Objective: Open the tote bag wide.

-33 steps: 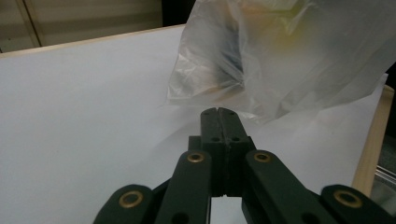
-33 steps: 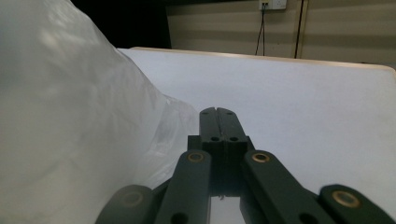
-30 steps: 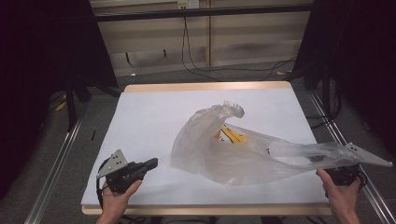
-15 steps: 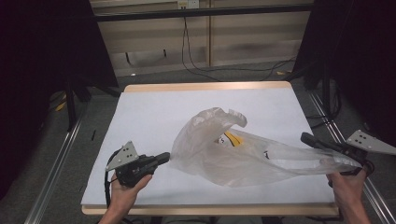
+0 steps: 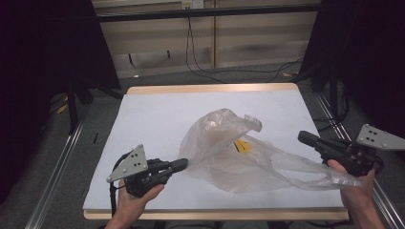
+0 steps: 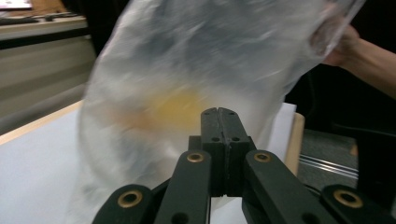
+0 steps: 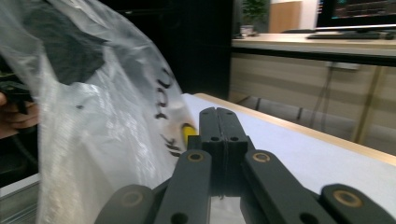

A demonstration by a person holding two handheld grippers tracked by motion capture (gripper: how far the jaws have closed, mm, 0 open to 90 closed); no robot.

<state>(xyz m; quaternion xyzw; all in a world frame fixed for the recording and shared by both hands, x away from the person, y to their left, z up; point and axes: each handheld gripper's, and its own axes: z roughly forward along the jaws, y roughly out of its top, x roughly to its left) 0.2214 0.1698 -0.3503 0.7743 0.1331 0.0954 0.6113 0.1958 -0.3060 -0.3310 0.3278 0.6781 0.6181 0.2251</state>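
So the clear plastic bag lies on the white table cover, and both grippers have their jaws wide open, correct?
Not quite: the left gripper and right gripper have jaws shut, as both gripper views show. The clear plastic bag does lie on the white table cover.

My table (image 5: 157,119) has a white top with a pale wood edge (image 5: 210,88) showing along the far side and the near side. On it lies one clear plastic bag (image 5: 229,152), crumpled, right of the middle (something yellow (image 5: 242,145) shows through it). The white top around the bag is bare.
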